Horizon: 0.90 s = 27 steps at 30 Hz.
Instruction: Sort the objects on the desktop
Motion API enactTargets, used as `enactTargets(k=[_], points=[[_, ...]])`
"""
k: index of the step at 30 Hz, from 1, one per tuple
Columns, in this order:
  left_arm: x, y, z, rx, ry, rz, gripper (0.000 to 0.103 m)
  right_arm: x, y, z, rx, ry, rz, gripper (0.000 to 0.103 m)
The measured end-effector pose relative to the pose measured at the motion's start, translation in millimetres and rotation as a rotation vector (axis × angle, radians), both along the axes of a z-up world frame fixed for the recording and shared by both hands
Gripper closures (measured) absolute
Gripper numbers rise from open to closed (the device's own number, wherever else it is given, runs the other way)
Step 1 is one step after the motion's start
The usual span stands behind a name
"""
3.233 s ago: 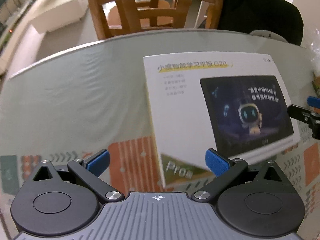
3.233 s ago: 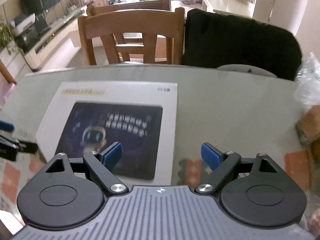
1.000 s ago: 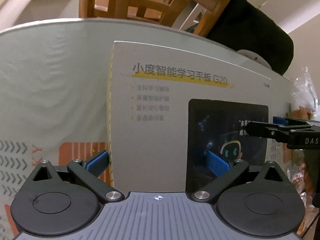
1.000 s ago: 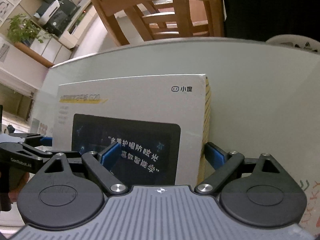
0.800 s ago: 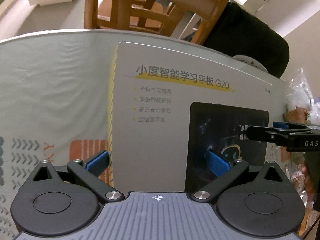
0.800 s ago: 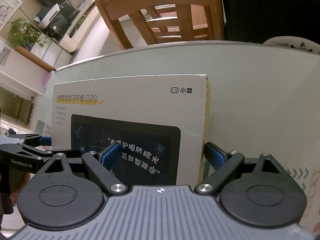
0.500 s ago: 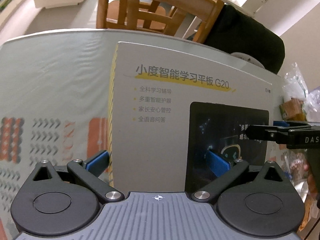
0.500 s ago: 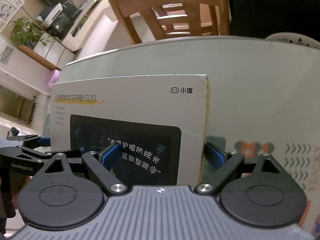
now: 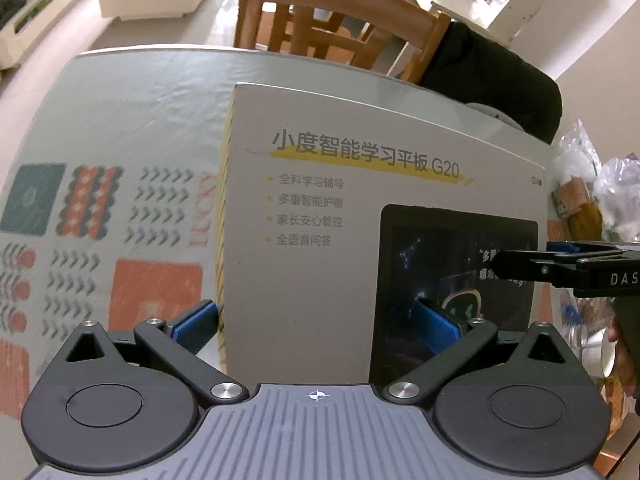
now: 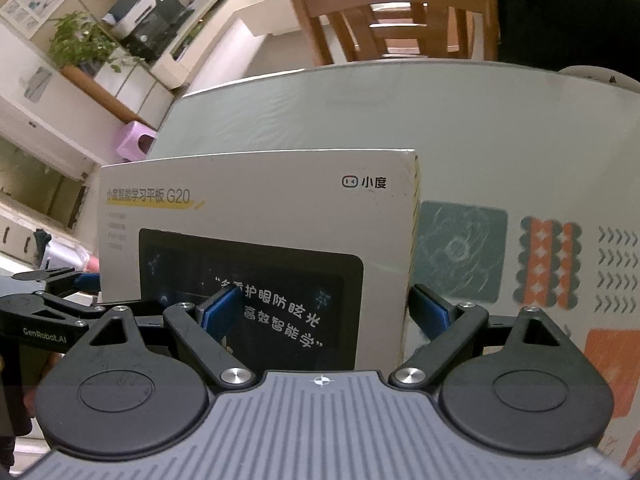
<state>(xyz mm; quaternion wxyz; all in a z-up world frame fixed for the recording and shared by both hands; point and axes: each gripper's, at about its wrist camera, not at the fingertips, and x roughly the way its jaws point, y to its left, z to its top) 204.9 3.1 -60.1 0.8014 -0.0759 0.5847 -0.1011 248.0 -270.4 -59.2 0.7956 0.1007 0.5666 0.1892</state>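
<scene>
Box held between two claws, lifted over the table

Nearest, the left claw (image 9: 316, 320) grips the box (image 9: 360, 216) at its left edge, one pad under and one on the printed face; the right claw (image 10: 326, 304) does the same at the right edge, seen at 3 o'clock in the left view. Both jaws look clamped onto the box, which appears tilted up above the table (image 9: 120, 120). Risk, as a judgement: each grip takes only an edge, so uneven pull or a slack pad could let the flat box pivot and slip. Count: one box, two claws, one table. Farther, at 12 o'clock, one wooden chair (image 9: 332, 20); at 2 o'clock, bagged snacks (image 9: 580, 196), number unclear.
</scene>
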Motion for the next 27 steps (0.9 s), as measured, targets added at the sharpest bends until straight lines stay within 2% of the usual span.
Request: enactTargets(k=[12,24,27], points=[[-78.8,26.2,2.9,-0.012,0.013,0.038,0.000,-77.1,26.4,5.3,-0.005,0.021,0.002,0.000],[-137.6,53.1,15.2,-0.045,0.002,-0.025,0.000,-162.0,57.8,22.1,-0.053,0.029,-0.031,0.000],[-149.1,64.4,22.8,-0.041,-0.029,-0.041,0.000,-179.3,69.4,23.2,-0.054,0.030,-0.050,0.000]])
